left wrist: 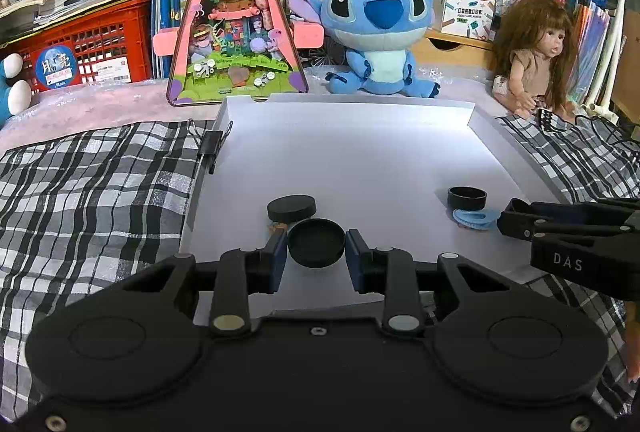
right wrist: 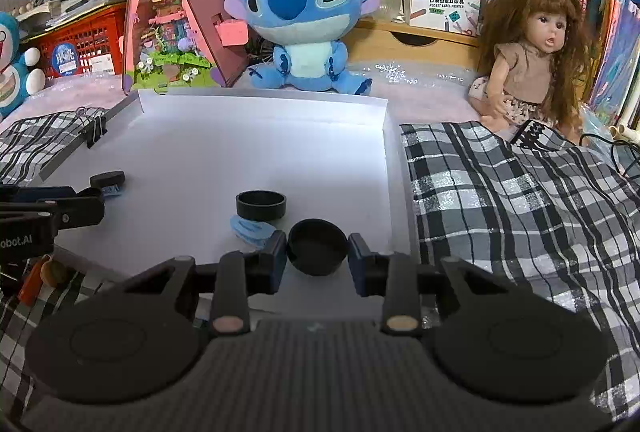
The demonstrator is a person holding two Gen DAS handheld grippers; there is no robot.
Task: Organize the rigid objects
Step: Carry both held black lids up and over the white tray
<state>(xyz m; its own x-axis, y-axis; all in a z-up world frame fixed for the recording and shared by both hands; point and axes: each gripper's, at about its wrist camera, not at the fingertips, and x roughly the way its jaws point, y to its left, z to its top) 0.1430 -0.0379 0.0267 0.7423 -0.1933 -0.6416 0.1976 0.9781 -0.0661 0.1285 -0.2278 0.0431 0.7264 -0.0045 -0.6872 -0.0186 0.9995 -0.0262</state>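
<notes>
A shallow white tray (left wrist: 360,152) lies on a checked cloth. My left gripper (left wrist: 316,244) is shut on a round black cap (left wrist: 316,232), held low over the tray's near edge. Just beyond it a flat black disc (left wrist: 291,207) rests on the tray. To the right, a short black ring cup (left wrist: 467,198) stands against a blue ribbed piece (left wrist: 474,220). In the right wrist view my right gripper (right wrist: 317,246) is shut on a second round black cap (right wrist: 317,238), close to the ring cup (right wrist: 261,205) and blue piece (right wrist: 252,230). Each gripper shows side-on at the edge of the other's view.
A black binder clip (left wrist: 210,144) grips the tray's left wall. Behind the tray stand a pink triangular toy house (left wrist: 236,32), a blue plush (left wrist: 380,28) and a doll (left wrist: 532,56). Black cables (left wrist: 600,136) lie on the checked cloth (left wrist: 100,192) at right.
</notes>
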